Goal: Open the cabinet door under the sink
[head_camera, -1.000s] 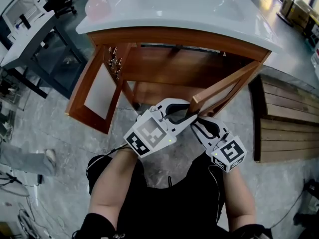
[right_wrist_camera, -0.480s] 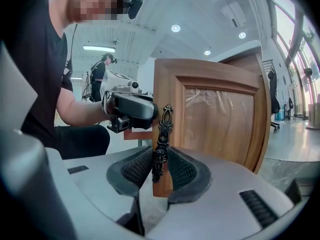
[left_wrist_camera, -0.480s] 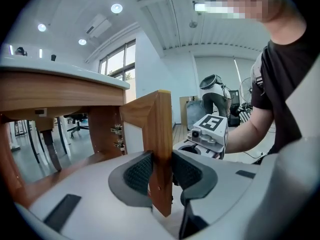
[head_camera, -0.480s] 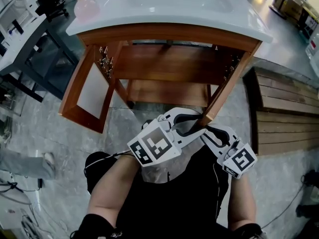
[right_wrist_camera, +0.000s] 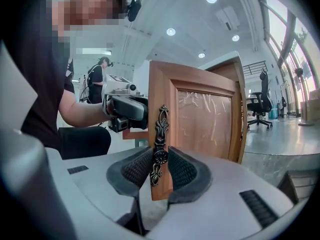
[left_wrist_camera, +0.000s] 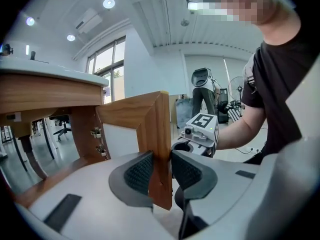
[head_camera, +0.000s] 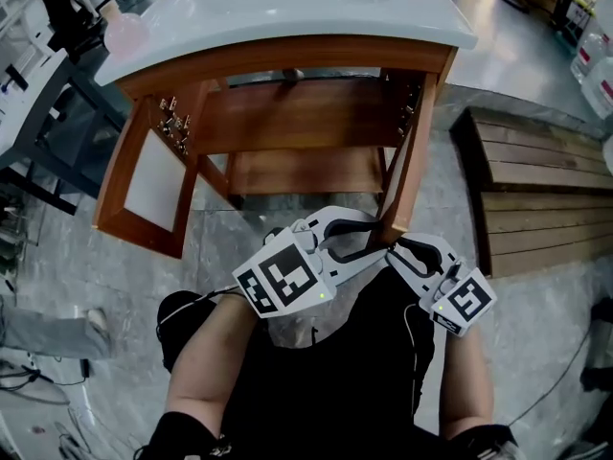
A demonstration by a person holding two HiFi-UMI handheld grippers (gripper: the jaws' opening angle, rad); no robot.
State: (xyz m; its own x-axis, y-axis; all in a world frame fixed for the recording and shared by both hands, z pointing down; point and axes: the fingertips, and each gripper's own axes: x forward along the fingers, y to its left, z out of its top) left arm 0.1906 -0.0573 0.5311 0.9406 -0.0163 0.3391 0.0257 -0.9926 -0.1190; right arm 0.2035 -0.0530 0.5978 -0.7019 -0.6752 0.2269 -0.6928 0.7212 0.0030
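Right-hand cabinet door stands swung fully out below sink. Left gripper pinches its free edge, right gripper pinches handle knob; both jaws just eased wider. I'd let go squarely, back straight off.

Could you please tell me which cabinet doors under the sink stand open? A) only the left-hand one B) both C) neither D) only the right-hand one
B: in the head view, the left-hand door and the right-hand door both stand swung out from the cabinet.
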